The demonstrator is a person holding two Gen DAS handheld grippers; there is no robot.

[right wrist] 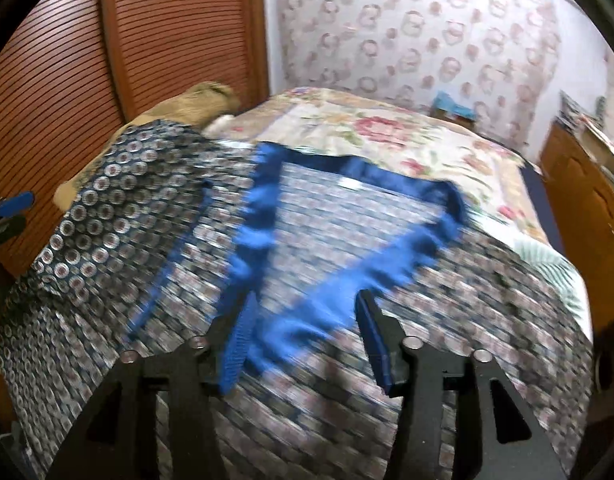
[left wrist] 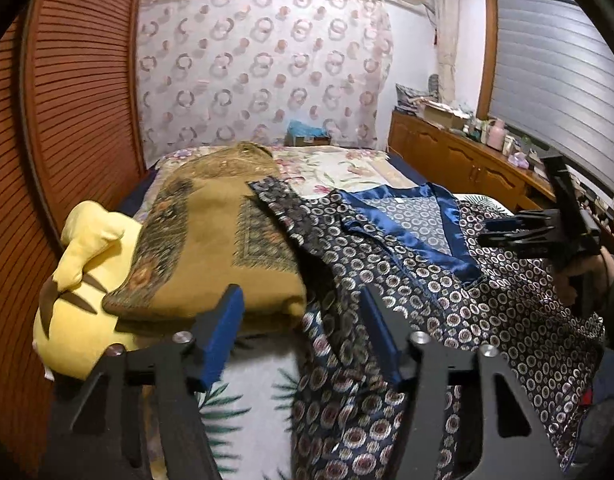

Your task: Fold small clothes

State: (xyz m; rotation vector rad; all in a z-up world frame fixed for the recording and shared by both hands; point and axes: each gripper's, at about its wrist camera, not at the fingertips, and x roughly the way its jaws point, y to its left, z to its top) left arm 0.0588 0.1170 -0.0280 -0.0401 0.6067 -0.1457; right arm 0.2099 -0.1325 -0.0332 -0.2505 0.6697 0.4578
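Note:
A dark blue satin top (left wrist: 387, 280) with a ring print and a bright blue V collar (left wrist: 447, 236) lies spread on the bed, its left sleeve draped over a brown blanket. My left gripper (left wrist: 303, 320) is open at the near left part of the top, and a strip of the cloth runs between its fingers without being pinched. A hand holds my right gripper (left wrist: 503, 232) above the top's right side. The right wrist view is blurred: that gripper (right wrist: 307, 320) stands open just over the blue collar (right wrist: 267, 216) of the top (right wrist: 347, 400).
A folded brown patterned blanket (left wrist: 211, 248) and a yellow plush toy (left wrist: 87, 288) lie at the bed's left. The floral bedsheet (left wrist: 339, 168) shows behind. A louvred wooden door (left wrist: 67, 100) stands left; a cluttered wooden cabinet (left wrist: 459, 156) runs along the right.

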